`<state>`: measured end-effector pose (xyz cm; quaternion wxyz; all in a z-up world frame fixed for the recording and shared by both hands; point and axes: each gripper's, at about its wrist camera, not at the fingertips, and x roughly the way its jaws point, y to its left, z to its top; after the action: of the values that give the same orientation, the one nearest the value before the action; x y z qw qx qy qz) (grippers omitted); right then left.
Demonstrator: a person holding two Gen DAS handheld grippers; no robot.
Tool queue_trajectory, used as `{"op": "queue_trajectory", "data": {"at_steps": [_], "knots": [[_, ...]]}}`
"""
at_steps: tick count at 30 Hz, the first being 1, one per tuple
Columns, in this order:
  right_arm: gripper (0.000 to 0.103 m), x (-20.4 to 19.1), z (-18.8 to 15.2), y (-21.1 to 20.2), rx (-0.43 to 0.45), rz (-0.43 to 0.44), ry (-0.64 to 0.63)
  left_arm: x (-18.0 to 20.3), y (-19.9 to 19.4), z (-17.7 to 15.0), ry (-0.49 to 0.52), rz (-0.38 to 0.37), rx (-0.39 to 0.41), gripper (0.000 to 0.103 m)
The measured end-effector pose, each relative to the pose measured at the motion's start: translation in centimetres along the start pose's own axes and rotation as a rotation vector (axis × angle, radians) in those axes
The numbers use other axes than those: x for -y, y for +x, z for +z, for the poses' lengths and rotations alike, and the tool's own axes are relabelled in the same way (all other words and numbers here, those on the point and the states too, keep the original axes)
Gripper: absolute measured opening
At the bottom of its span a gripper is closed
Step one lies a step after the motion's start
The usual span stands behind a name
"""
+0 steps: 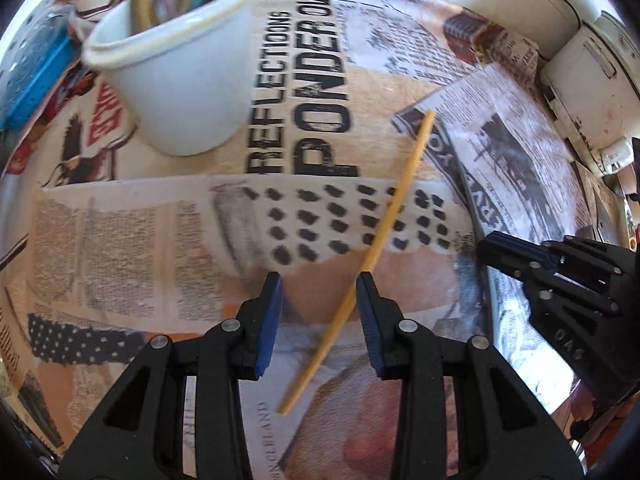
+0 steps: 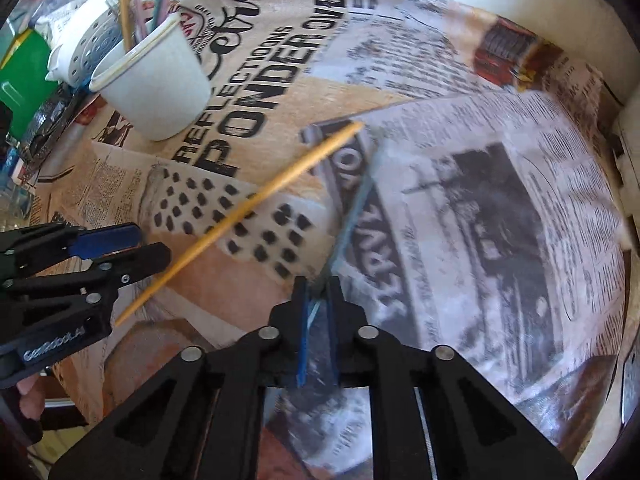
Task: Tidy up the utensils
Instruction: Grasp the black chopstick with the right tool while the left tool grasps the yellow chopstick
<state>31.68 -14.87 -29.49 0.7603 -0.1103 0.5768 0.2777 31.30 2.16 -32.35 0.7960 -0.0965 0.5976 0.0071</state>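
Note:
A yellow chopstick lies slantwise on the newspaper-print tablecloth. My left gripper hangs just over its lower half, open, the stick running between the blue pads beside the right one. My right gripper is shut on the near end of a thin blue-grey chopstick that rests on the cloth. A white cup at the back left holds several coloured chopsticks. The right wrist view also takes in the yellow chopstick, the cup and the left gripper. The right gripper shows at the left wrist view's right edge.
A white perforated drainer and a green box crowd the back left behind the cup. A blue-edged item lies left of the cup. A white appliance stands against the wall at the right.

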Motion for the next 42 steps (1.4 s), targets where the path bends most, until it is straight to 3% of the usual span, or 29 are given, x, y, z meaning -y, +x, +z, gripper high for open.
{"op": "queue_trajectory", "data": {"at_steps": [10,13,22,28,42], "knots": [[0.005,6.2,-1.1,-1.9,-0.026,-0.054,0.079,3.1,1.0,1.7,0.074,-0.029,0.004,0.035],[0.006,7.4,-0.5,-1.6,-0.047,-0.017,0.114,3.8,1.1,1.9,0.100,-0.038,-0.002,0.033],[0.006,6.0,1.5,-0.5,-0.040,-0.041,0.027,6.1,2.0,3.4,0.147,-0.081,-0.037,0.032],[0.005,7.2,1.1,-1.4,-0.003,0.009,0.096,8.4,2.6,4.3,0.185,-0.113,-0.070,0.032],[0.006,10.2,-0.7,-4.9,0.078,0.029,0.197,13.8,4.7,7.2,0.267,-0.016,-0.044,0.030]]}}
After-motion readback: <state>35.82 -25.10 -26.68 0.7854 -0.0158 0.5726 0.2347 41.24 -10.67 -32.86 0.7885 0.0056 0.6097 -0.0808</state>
